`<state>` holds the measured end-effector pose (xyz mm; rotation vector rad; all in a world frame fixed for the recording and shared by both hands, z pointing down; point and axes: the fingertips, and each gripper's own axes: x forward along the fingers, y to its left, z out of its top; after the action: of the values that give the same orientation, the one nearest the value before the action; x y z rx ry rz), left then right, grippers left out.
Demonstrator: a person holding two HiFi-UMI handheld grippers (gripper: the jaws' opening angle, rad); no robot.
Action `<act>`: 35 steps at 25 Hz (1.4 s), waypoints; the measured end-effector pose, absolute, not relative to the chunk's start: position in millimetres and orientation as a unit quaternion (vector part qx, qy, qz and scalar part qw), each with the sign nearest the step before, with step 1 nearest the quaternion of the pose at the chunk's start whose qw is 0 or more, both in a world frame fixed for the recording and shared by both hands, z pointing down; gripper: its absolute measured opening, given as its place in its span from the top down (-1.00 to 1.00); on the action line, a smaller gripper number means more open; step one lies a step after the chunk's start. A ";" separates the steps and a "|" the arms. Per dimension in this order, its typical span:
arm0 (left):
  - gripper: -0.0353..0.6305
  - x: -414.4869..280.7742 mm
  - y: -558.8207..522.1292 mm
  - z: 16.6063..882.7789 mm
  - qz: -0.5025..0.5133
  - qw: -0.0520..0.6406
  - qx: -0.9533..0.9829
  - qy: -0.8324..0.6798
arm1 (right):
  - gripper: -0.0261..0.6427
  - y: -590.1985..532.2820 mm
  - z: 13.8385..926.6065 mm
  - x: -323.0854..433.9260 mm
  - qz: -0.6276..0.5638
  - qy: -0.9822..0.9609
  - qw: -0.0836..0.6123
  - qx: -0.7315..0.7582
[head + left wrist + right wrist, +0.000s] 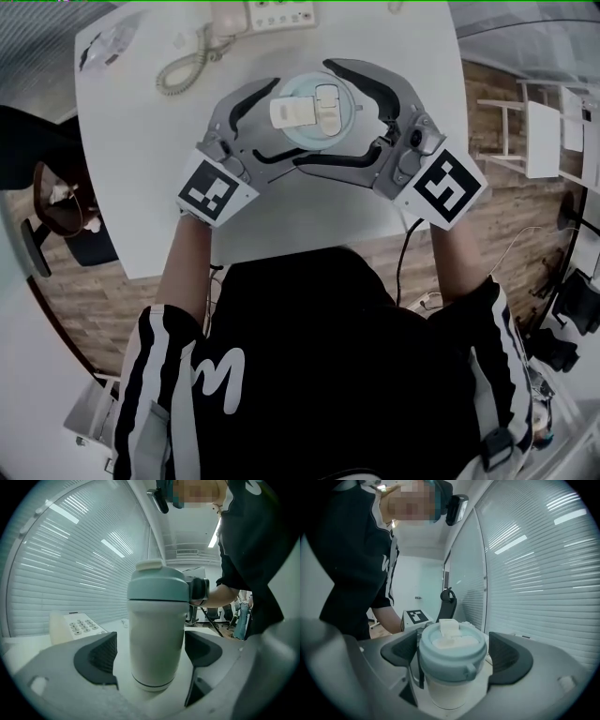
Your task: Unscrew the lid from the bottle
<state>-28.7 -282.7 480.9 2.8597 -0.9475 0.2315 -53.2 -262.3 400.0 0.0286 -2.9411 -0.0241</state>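
Observation:
A white bottle [154, 639] with a pale teal flip-top lid [316, 110] stands upright on the white table [141, 178]. My left gripper [151, 654] is open around the bottle's body, its dark pads [98, 658] a little way off each side. My right gripper [452, 654] is open at lid height, and the lid [450, 658] sits between its pads [508, 660] with a gap on each side. In the head view both grippers reach in from the near side and their jaws ring the bottle. I cannot see either gripper touching it.
A desk telephone [262, 13] with a coiled cord [187, 66] lies at the table's far edge, and shows as a keypad [77, 626] in the left gripper view. A clear plastic item [108, 45] lies at the far left corner. An office chair [56, 202] stands left of the table.

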 end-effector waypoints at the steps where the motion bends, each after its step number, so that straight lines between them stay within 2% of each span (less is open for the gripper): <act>1: -0.46 -26.4 -284.7 482.6 0.075 0.061 0.945 -0.311 | -0.44 -262.7 401.9 -54.5 -0.008 -0.995 0.102 0.007; 13: -0.46 -2.1 -294.0 488.6 0.063 0.041 0.954 -0.290 | -0.44 -263.4 409.4 -68.1 0.008 -0.996 0.088 -0.020; 22: -0.46 9.6 -300.3 484.6 0.042 0.054 0.956 -0.285 | -0.44 -261.3 409.6 -69.1 0.012 -0.995 0.088 -0.037; 27: -0.46 16.4 -300.6 485.2 0.062 0.020 0.964 -0.258 | -0.46 -262.0 410.7 -70.6 0.013 -0.996 0.076 -0.042; 35: -0.46 16.1 -300.9 484.7 0.071 0.045 0.965 -0.250 | -0.50 -268.6 402.7 -71.2 0.034 -0.997 0.057 -0.029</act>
<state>16.1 -300.9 484.7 2.9472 -0.7648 0.2165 -71.2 -268.6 402.7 -0.0888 -3.0251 0.1031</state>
